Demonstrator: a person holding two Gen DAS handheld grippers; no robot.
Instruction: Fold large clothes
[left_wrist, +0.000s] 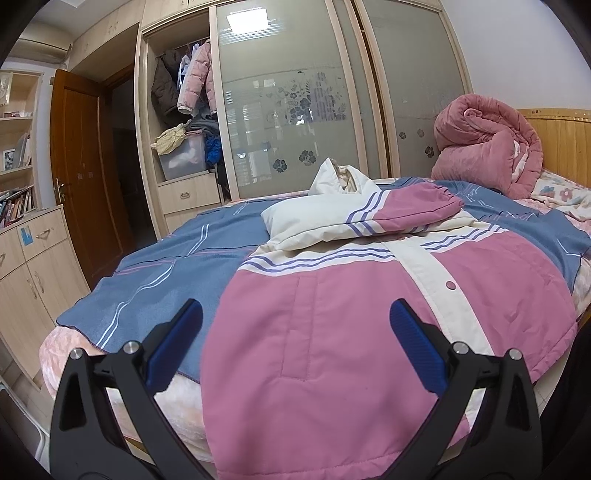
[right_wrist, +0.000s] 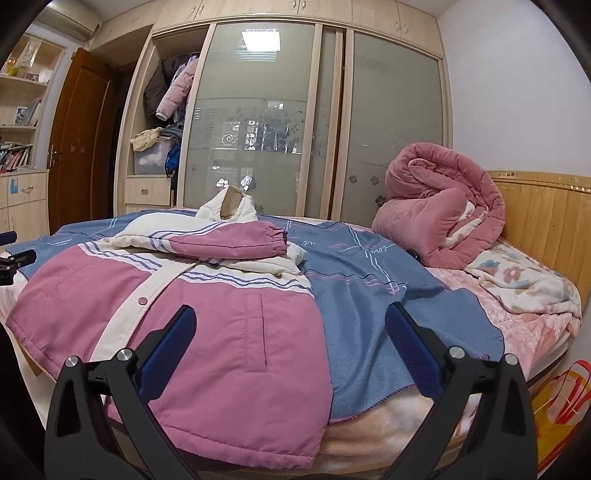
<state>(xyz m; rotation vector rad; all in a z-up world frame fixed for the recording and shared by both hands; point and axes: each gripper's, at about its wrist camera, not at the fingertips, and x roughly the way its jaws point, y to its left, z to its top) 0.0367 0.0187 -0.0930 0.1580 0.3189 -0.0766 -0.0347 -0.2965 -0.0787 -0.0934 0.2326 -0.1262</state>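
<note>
A pink and cream padded jacket (left_wrist: 332, 325) (right_wrist: 207, 332) lies front up on the blue blanket (left_wrist: 166, 280) (right_wrist: 373, 295) of the bed. Its sleeves (left_wrist: 391, 210) (right_wrist: 229, 240) are folded across the chest, and the cream hood (left_wrist: 343, 181) (right_wrist: 229, 206) stands up at the far end. My left gripper (left_wrist: 295, 321) hovers open over the jacket's lower hem at its left side. My right gripper (right_wrist: 290, 325) hangs open above the hem's right corner. Neither holds anything. The left gripper's tip (right_wrist: 14, 258) shows at the right wrist view's left edge.
A rolled pink quilt (left_wrist: 487, 147) (right_wrist: 439, 206) and a floral blanket (right_wrist: 524, 277) sit by the wooden headboard (right_wrist: 546, 218). Behind the bed stands a wardrobe with frosted sliding doors (left_wrist: 295, 99) and hanging coats (left_wrist: 192, 81). A brown door (left_wrist: 81, 166) and cabinets (left_wrist: 26, 266) are left. A yellow bag (right_wrist: 561, 410) lies beside the bed.
</note>
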